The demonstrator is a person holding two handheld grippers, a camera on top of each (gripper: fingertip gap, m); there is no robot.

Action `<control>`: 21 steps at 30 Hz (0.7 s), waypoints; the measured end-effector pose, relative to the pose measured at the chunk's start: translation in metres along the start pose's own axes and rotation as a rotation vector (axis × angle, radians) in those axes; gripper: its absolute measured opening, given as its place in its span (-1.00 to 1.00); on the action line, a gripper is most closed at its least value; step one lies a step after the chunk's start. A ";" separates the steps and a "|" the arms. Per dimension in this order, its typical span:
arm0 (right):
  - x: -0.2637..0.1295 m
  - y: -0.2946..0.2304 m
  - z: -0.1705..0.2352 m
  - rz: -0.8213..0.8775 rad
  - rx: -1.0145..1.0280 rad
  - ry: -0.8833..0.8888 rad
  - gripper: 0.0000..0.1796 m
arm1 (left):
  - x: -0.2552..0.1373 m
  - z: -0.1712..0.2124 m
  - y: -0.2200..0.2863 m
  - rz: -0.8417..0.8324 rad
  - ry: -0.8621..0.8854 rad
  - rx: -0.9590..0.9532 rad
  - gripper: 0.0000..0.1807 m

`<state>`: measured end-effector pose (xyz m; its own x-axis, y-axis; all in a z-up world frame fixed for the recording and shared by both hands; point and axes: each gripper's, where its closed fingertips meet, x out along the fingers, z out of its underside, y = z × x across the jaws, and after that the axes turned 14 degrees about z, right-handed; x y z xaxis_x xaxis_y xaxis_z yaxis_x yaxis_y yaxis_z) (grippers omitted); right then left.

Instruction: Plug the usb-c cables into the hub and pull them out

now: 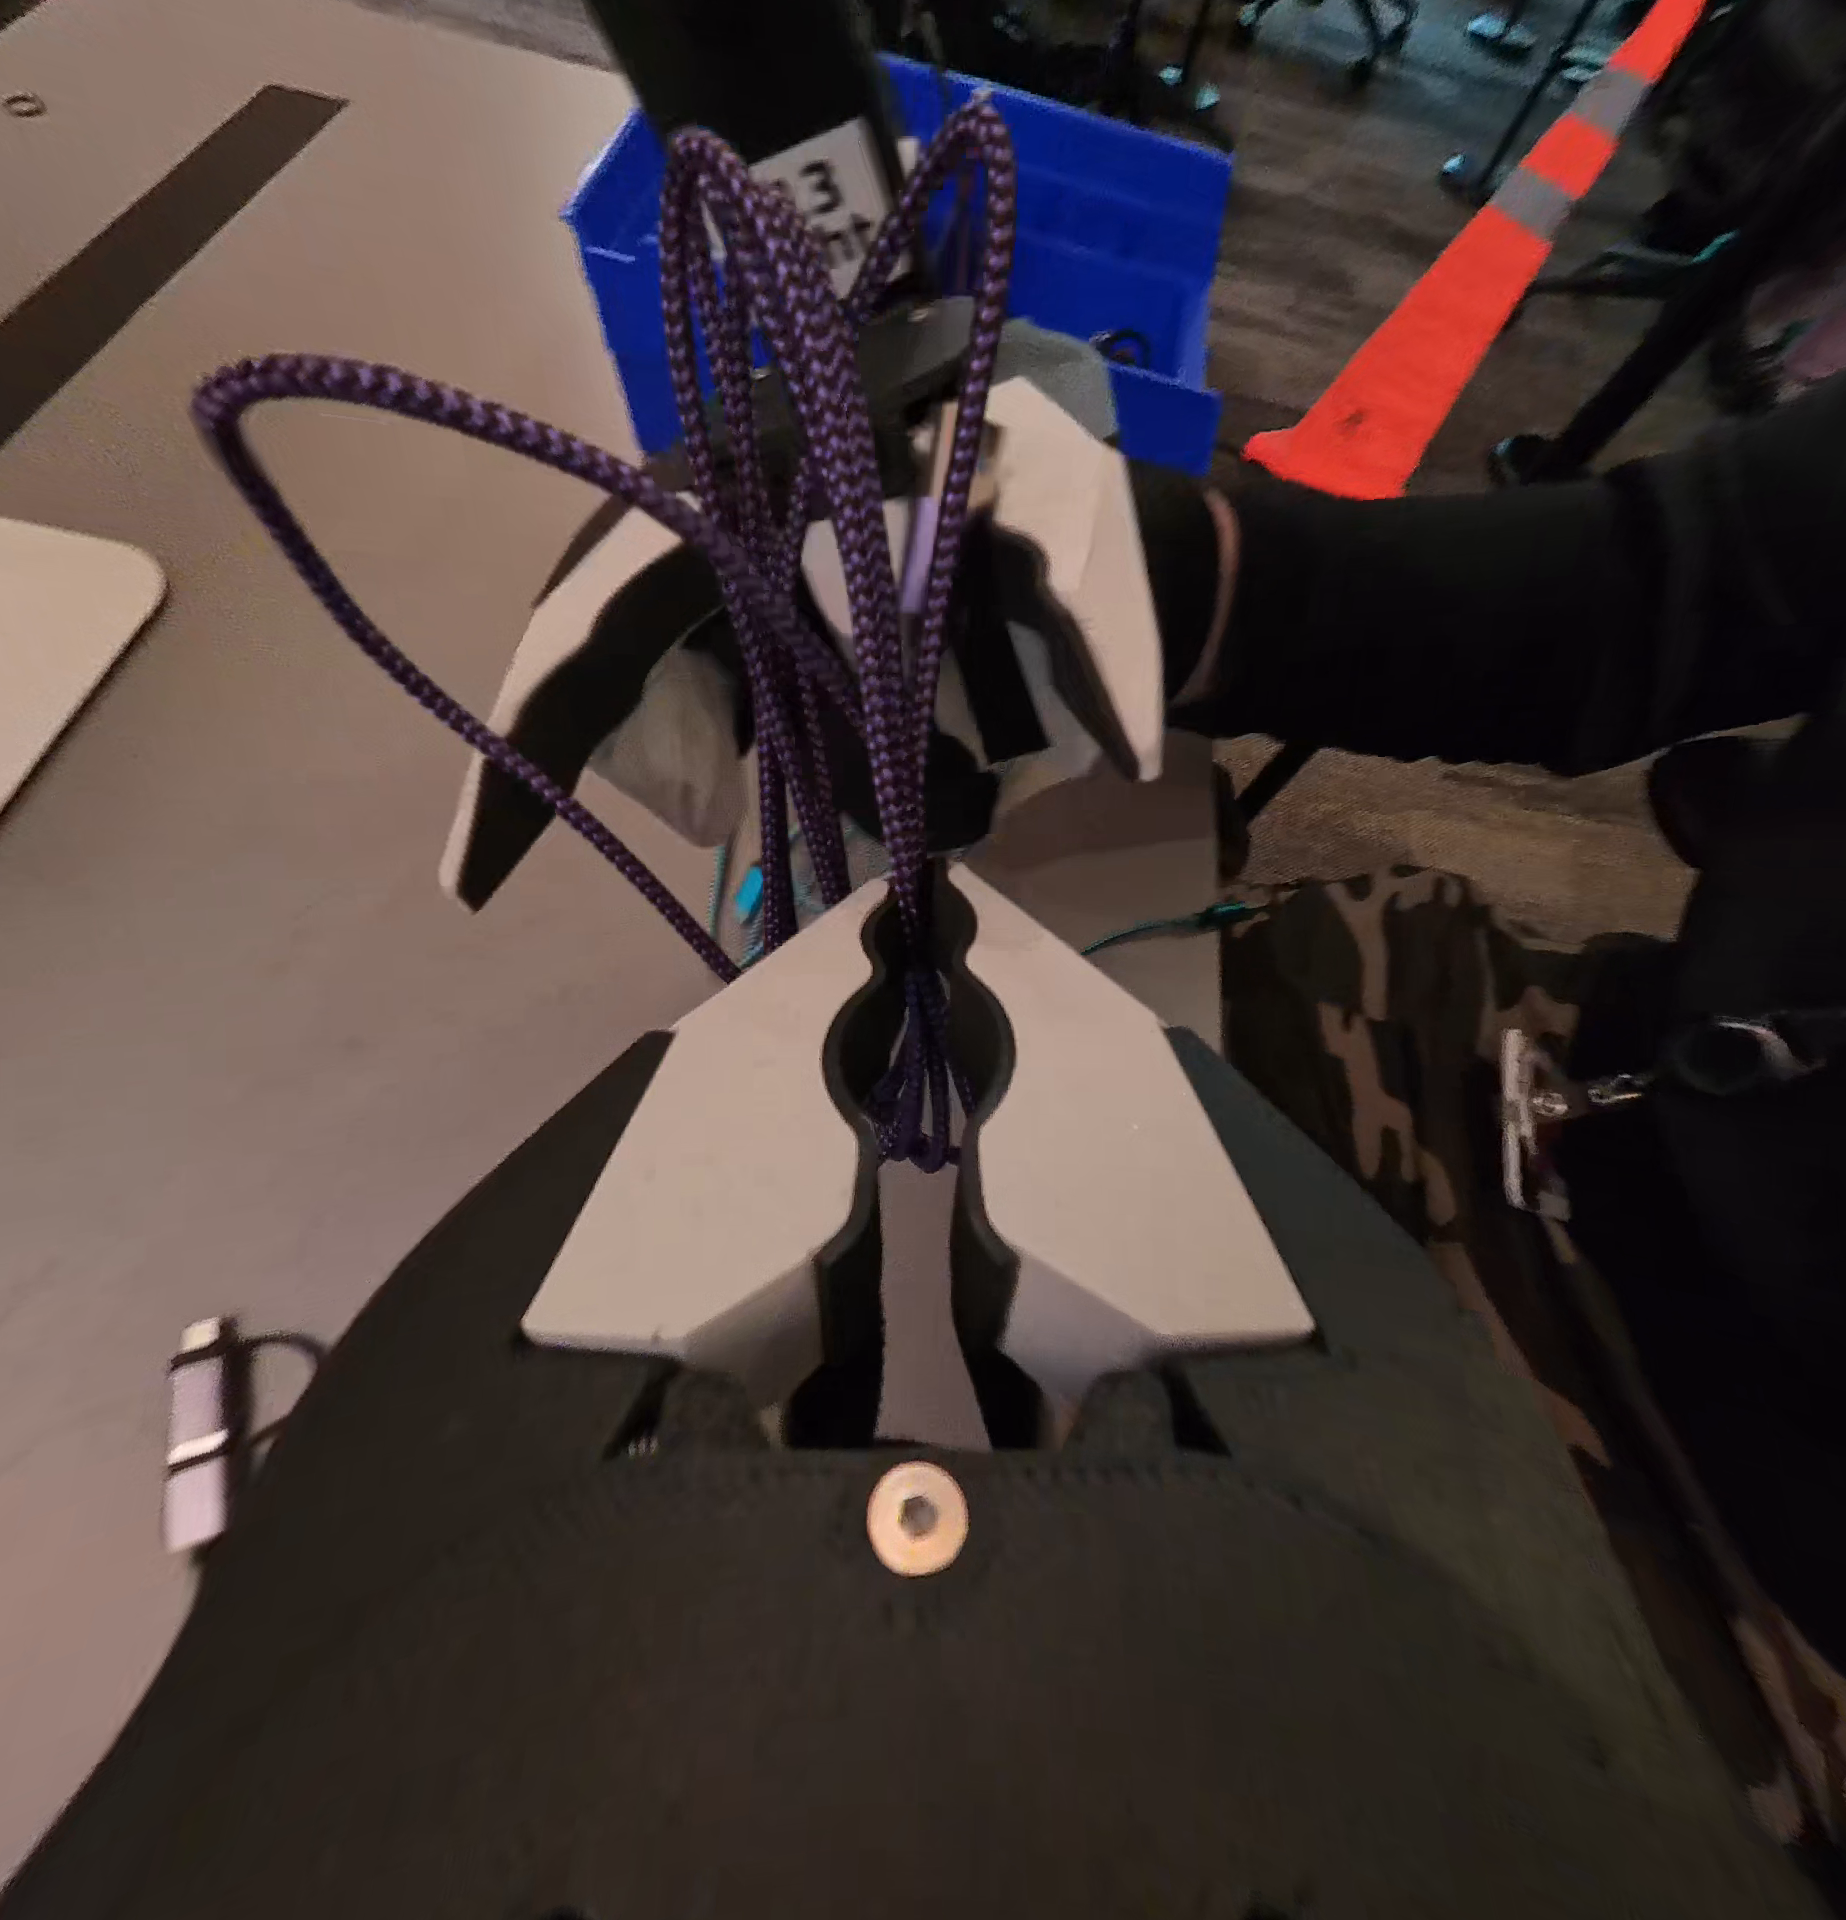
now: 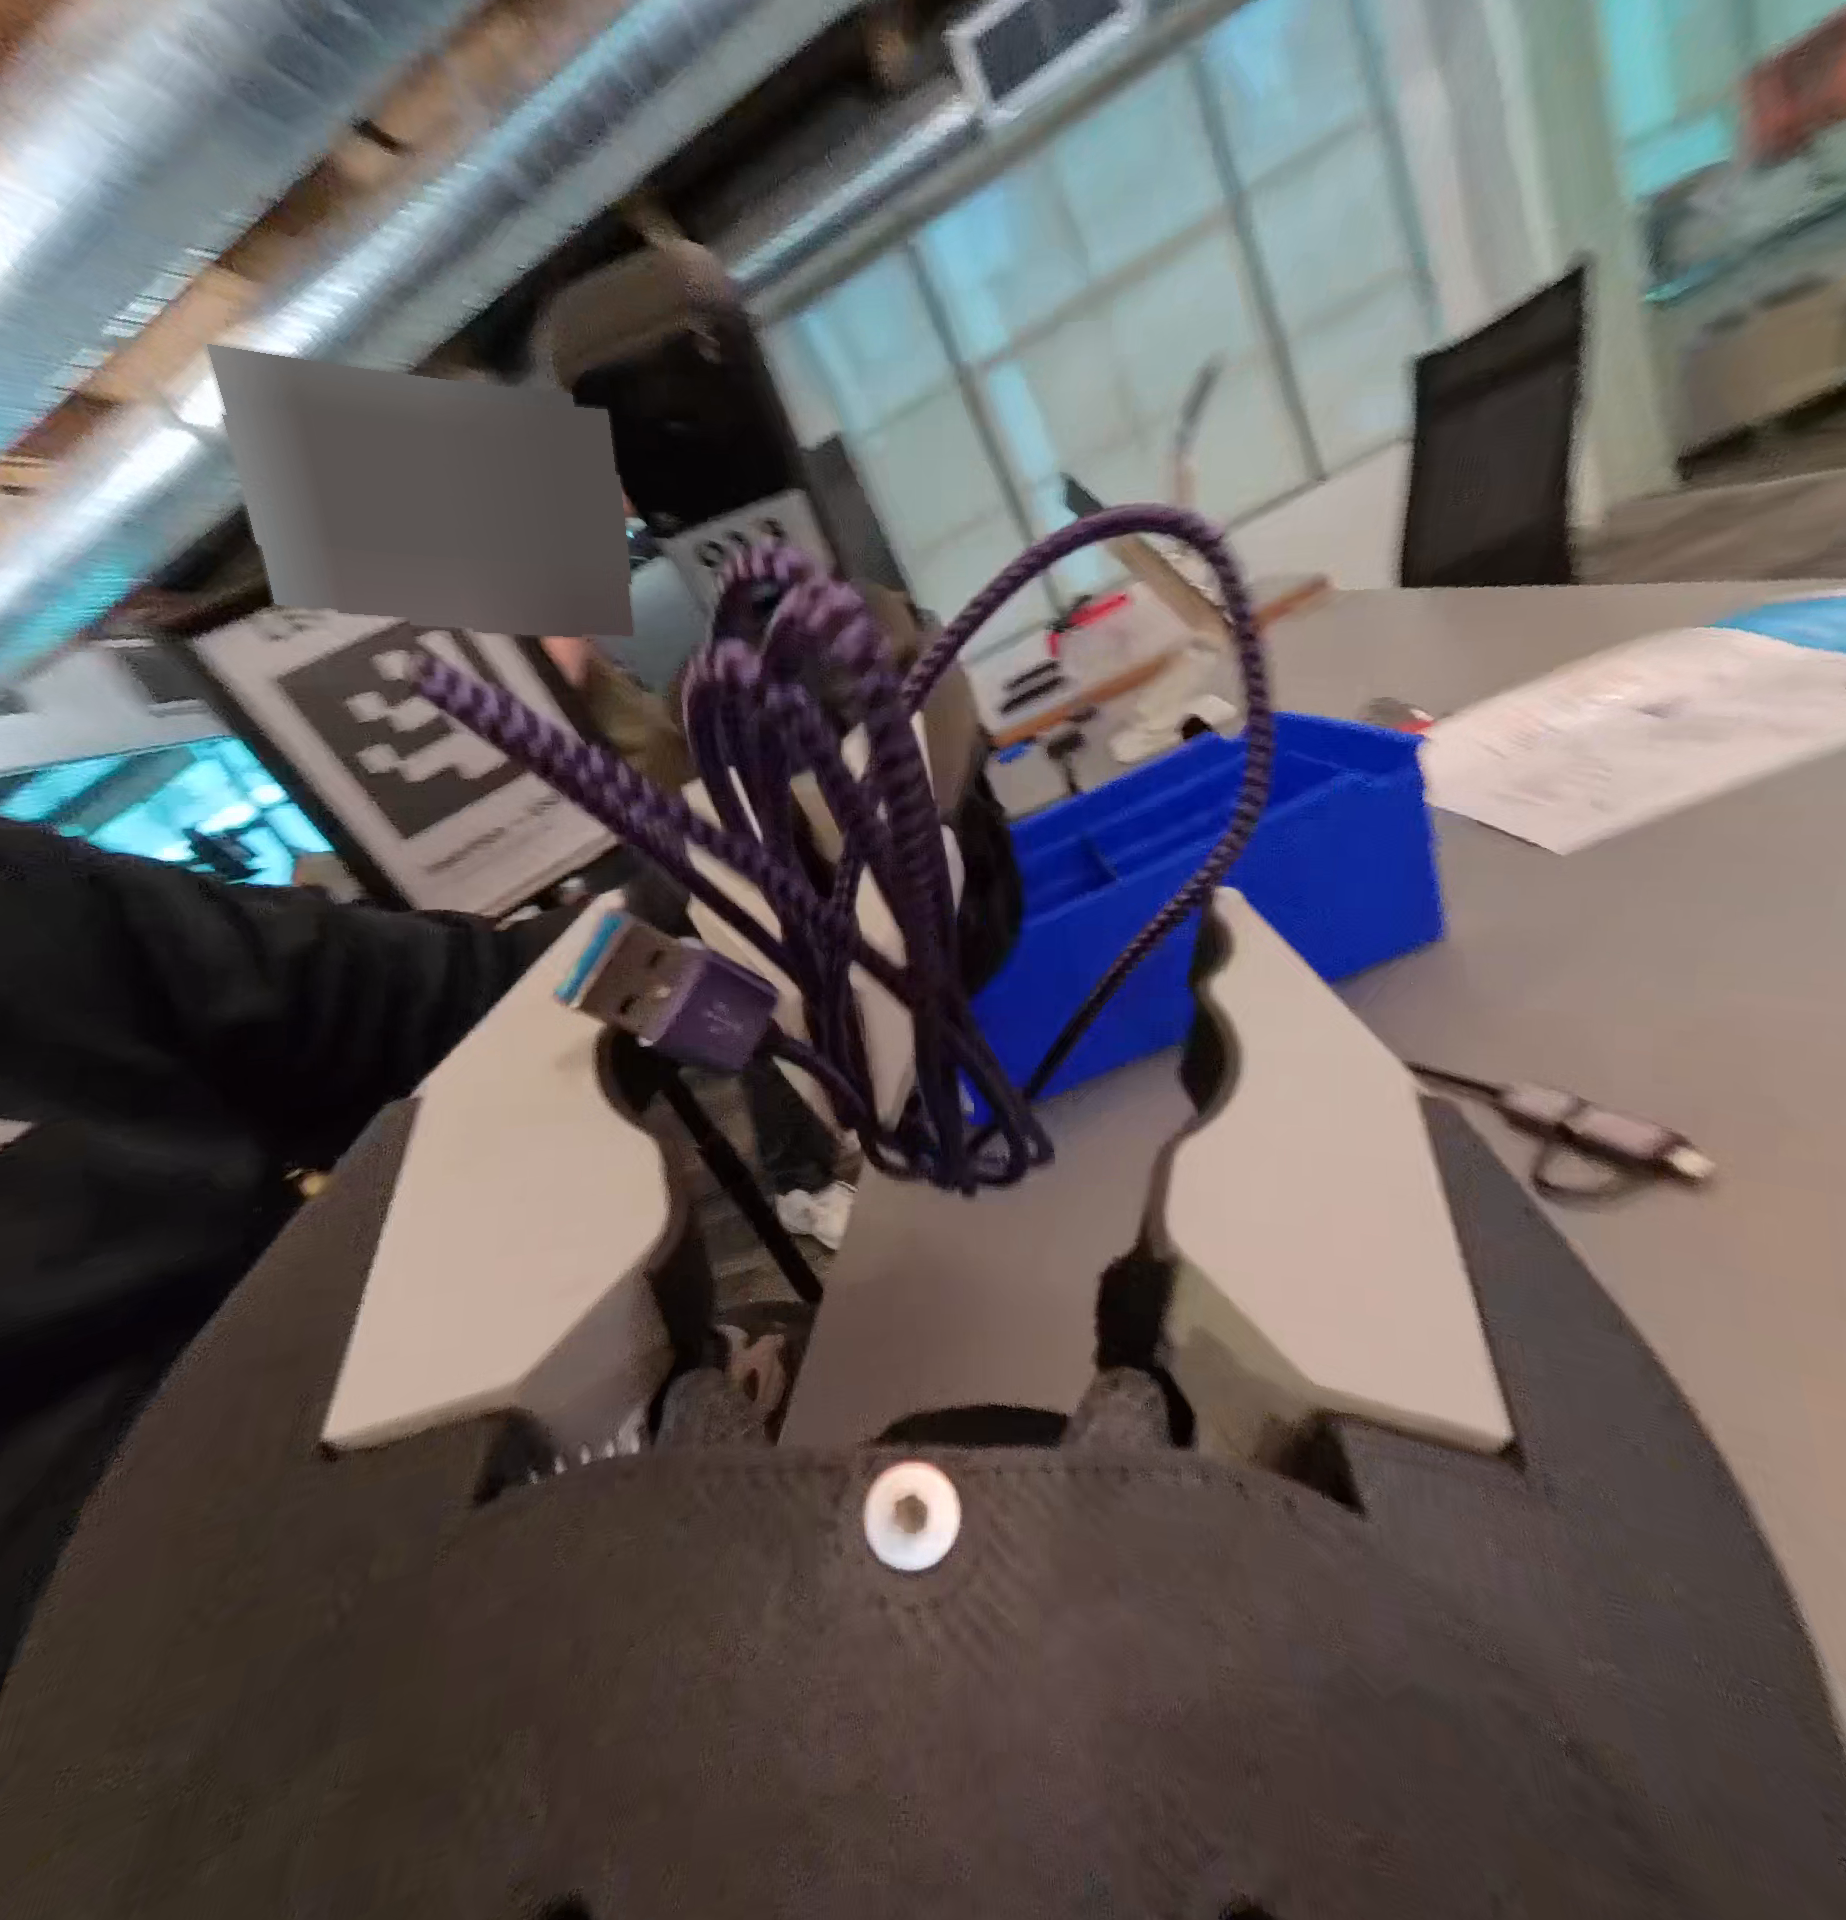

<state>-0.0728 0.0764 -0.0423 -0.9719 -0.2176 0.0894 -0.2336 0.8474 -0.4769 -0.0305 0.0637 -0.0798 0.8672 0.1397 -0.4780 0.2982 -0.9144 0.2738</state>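
Note:
A purple braided cable bundle [image 1: 794, 582] stands in loops between the two grippers. My left gripper [image 1: 914, 894] is shut on its lower strands. My right gripper [image 2: 914, 914] is open, its fingers on either side of the bundle without touching it. The cable's USB plug [image 2: 670, 997] lies by the right gripper's left finger. In the left wrist view the right gripper [image 1: 805, 821] faces me, open, held by a gloved hand [image 1: 1189, 603]. In the right wrist view, the left gripper's white fingers [image 2: 888, 831] show behind the loops. A small grey hub [image 1: 197, 1434] with a short lead lies on the table, also in the right wrist view [image 2: 1605, 1132].
A blue bin [image 1: 1085, 270] stands on the grey table [image 1: 275, 935] just behind the grippers, also in the right wrist view [image 2: 1314, 883]. A paper sheet [image 2: 1646, 727] lies at the far right. An orange cone [image 1: 1470, 281] stands off the table edge. A black sleeve [image 1: 1521, 623] reaches in from the right. The gap from one gripper's tips to the other's is roughly 5 centimeters. About 20 centimeters separates my right fingertips from the small grey hub [image 1: 197, 1434]. It is also in sight in the right wrist view [image 2: 1591, 1121].

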 end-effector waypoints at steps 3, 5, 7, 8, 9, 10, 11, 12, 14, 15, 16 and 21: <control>-0.005 -0.014 -0.007 -0.100 -0.020 0.036 -0.45 | 0.010 0.000 0.009 0.082 0.037 -0.006 -0.98; -0.008 -0.019 -0.006 -0.138 -0.022 0.020 -0.88 | 0.012 0.000 0.006 0.079 0.061 -0.017 -0.97; -0.008 -0.017 -0.006 -0.115 -0.038 0.018 -0.92 | 0.012 0.000 0.002 0.074 0.088 -0.020 -0.96; -0.008 -0.015 -0.007 -0.098 -0.044 0.023 -0.92 | 0.011 -0.001 0.000 0.061 0.107 -0.019 -0.95; -0.009 -0.012 -0.010 -0.079 -0.043 0.036 -0.92 | 0.010 -0.002 -0.001 0.051 0.124 -0.017 -0.88; -0.010 -0.009 -0.014 -0.058 -0.036 0.052 -0.93 | 0.009 -0.004 -0.001 0.039 0.136 -0.015 -0.73; -0.012 -0.004 -0.018 -0.037 -0.029 0.070 -0.93 | 0.006 -0.005 -0.003 0.015 0.149 -0.017 -0.63; -0.014 0.002 -0.021 -0.006 -0.024 0.087 -0.93 | 0.003 -0.006 -0.005 -0.015 0.158 -0.016 -0.50; -0.018 0.012 -0.026 0.059 -0.021 0.112 -0.93 | -0.005 -0.004 -0.024 -0.180 0.138 -0.019 0.00; -0.019 0.017 -0.027 0.102 -0.019 0.120 -0.93 | -0.007 -0.003 -0.031 -0.260 0.109 -0.005 0.09; -0.020 0.021 -0.029 0.144 -0.018 0.126 -0.93 | -0.007 -0.002 -0.037 -0.333 0.079 0.016 0.15; -0.015 0.029 -0.034 0.279 0.044 0.155 -0.93 | 0.000 0.005 -0.069 -0.731 -0.128 0.140 0.11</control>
<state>-0.0660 0.1205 -0.0280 -0.9918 0.0989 0.0803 0.0403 0.8416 -0.5386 -0.0532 0.1246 -0.1028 0.4126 0.6916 -0.5929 0.7187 -0.6470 -0.2545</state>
